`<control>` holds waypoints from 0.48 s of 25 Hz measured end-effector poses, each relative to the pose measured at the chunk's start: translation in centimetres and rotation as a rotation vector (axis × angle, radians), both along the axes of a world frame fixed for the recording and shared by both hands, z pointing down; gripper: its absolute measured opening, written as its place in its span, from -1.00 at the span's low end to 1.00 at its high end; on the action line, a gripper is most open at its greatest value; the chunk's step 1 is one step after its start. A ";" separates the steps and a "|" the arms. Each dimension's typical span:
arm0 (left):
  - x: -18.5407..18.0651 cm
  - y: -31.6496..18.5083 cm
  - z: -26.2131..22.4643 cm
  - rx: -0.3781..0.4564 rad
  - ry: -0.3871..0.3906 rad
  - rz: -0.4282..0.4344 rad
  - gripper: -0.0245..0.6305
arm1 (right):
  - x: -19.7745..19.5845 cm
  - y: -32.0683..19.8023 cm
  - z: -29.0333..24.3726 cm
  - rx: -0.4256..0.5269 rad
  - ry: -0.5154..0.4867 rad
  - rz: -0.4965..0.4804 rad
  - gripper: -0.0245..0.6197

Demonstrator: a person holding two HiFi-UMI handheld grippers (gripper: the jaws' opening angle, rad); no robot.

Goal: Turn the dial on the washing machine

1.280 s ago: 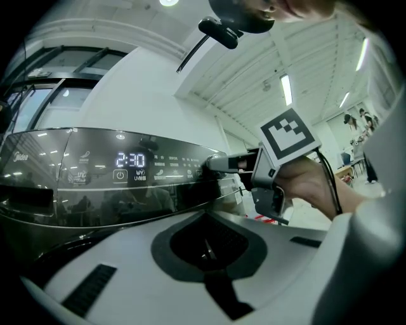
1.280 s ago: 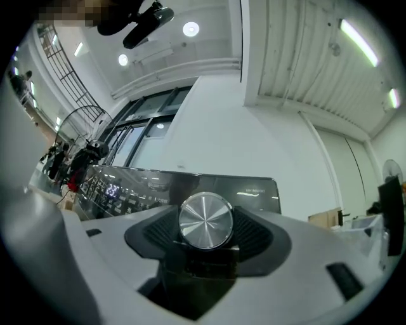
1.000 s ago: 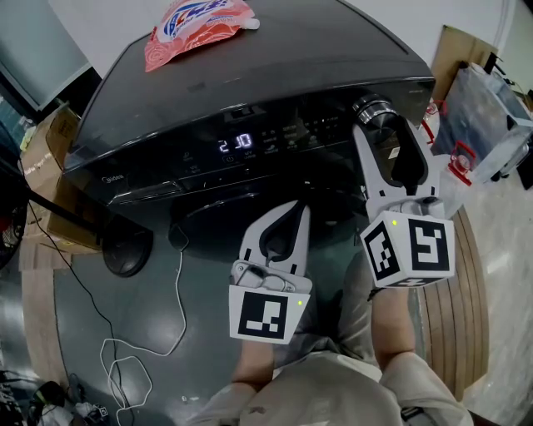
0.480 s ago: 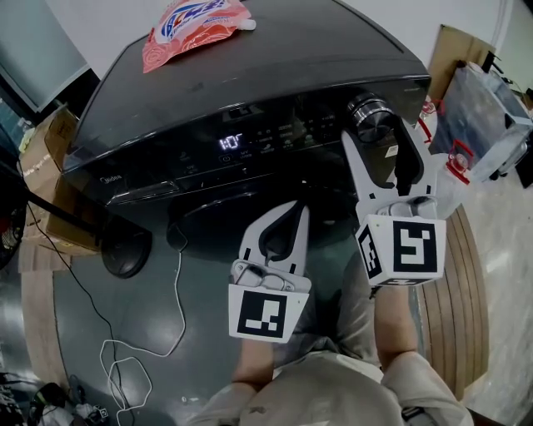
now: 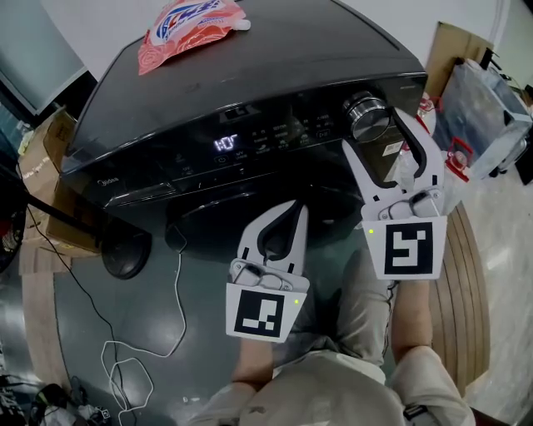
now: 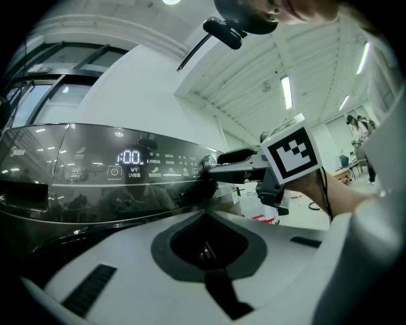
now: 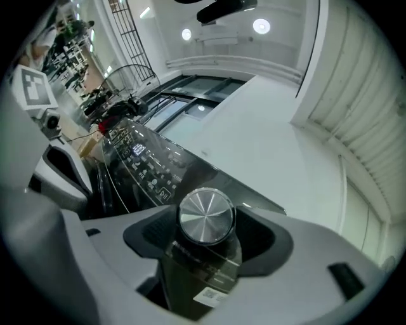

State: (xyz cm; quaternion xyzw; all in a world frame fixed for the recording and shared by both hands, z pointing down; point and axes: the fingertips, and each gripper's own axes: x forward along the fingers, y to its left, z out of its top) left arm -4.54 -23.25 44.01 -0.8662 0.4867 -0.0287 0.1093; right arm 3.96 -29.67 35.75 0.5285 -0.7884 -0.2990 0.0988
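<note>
The black washing machine [image 5: 250, 66] stands in front of me, its lit display [image 5: 225, 143] showing 1:00 [image 6: 130, 157]. Its silver dial [image 5: 366, 115] sits at the panel's right end. My right gripper [image 5: 375, 129] is open, one jaw on each side of the dial [image 7: 205, 217], with a gap on both sides and no pad touching it. My left gripper [image 5: 287, 218] is shut and holds nothing; it hangs lower, in front of the door. The left gripper view shows the right gripper [image 6: 238, 164] at the dial from the side.
A pink detergent bag [image 5: 187, 25] lies on the machine's top at the back left. Cardboard boxes [image 5: 50, 141] and a black round object [image 5: 125, 250] stand to the left, and a white cable [image 5: 133, 349] runs over the floor. A clear plastic bag [image 5: 483, 108] is at the right.
The right gripper's jaws spread off the dial and drew back slightly toward me. The display number changed to 1:00. The left gripper stayed put.
</note>
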 end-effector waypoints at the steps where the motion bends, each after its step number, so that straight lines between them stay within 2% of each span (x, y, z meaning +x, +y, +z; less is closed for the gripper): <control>1: 0.0 0.0 0.0 -0.002 0.003 0.000 -0.88 | 0.1 0.0 0.1 0.003 0.024 -0.006 -0.01; 7: -0.1 -0.3 0.2 -0.006 0.005 -0.001 -0.88 | -0.1 0.0 0.3 0.008 0.130 -0.058 -0.06; 12: 0.0 -0.3 0.1 -0.002 0.001 0.002 -0.88 | 0.0 0.0 0.4 -0.002 0.132 -0.061 -0.06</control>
